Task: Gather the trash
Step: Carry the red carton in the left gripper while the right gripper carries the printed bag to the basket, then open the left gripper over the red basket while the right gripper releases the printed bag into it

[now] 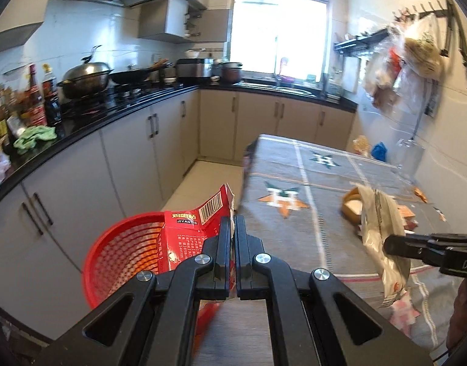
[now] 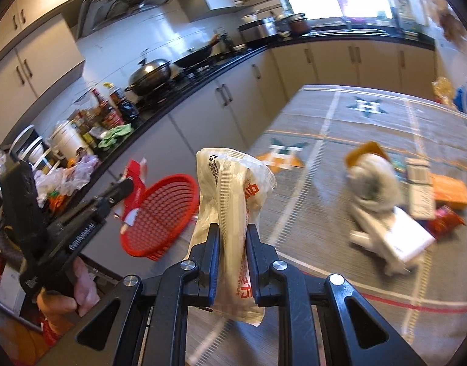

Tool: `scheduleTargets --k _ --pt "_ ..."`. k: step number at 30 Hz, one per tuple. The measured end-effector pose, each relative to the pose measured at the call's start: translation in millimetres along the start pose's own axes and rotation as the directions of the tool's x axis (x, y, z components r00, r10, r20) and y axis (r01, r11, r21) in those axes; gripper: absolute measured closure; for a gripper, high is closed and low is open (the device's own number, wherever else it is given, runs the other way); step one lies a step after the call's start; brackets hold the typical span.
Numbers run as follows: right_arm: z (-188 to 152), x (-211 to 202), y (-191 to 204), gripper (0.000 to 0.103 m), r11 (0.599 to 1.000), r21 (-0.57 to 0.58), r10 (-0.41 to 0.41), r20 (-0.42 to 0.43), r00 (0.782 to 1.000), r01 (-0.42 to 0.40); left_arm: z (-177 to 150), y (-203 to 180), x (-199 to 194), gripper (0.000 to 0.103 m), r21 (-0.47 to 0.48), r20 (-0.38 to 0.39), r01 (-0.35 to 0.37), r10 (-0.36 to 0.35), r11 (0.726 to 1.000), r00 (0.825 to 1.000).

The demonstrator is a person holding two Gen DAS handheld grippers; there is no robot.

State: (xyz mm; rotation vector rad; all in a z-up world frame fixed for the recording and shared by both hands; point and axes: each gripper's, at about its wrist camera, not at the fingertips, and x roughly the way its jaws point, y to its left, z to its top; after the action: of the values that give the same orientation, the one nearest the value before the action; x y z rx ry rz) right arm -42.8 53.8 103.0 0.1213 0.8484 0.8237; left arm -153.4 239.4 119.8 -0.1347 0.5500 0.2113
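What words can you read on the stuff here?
"JIYANTIE": red carton held in the left gripper.
Carton's Chinese print, barcode digits: too small.
White bag in the right gripper: orange characters and black print, unreadable.
Lettering on both grippers' sides: blurred or cut off.

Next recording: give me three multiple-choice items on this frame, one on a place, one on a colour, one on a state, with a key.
1. Where is the basket?
A. beside the table edge, toward the counter
B. on the stove
C. in the sink

2. What colour is the carton in the left claw?
A. blue
B. red
C. green

3. How is the right claw?
A. open and empty
B. shut on nothing
C. shut on a pale wrapper

Key: 1 A, the basket sits between table and cabinets; 2 B, red printed card with a barcode; 3 C, both fingers pinch the wrapper.
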Motion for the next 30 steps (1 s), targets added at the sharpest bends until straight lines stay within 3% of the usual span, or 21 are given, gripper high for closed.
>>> scheduleTargets --k 14,23,30 --pt "34.7 119.0 77.2 0.085 0.987 -0.024 0.155 -0.136 0.979 -0.159 -29.4 73.3 30.3 0.101 -0.095 -0.094 -0.08 0.071 0.992 0.993" --pt "31.8 165.2 94.3 0.082 0.987 -0.032 0.145 -0.192 0.971 -0.154 -42.8 91.6 45.8 0.101 -0.132 -0.136 -0.097 0.079 0.986 0.988" --pt "32.2 176.6 101.0 0.08 0.989 -0.046 0.126 -0.21 0.97 -0.139 -43.5 99.3 47.5 0.1 -0.151 -0.142 -0.107 0.086 0.983 0.986"
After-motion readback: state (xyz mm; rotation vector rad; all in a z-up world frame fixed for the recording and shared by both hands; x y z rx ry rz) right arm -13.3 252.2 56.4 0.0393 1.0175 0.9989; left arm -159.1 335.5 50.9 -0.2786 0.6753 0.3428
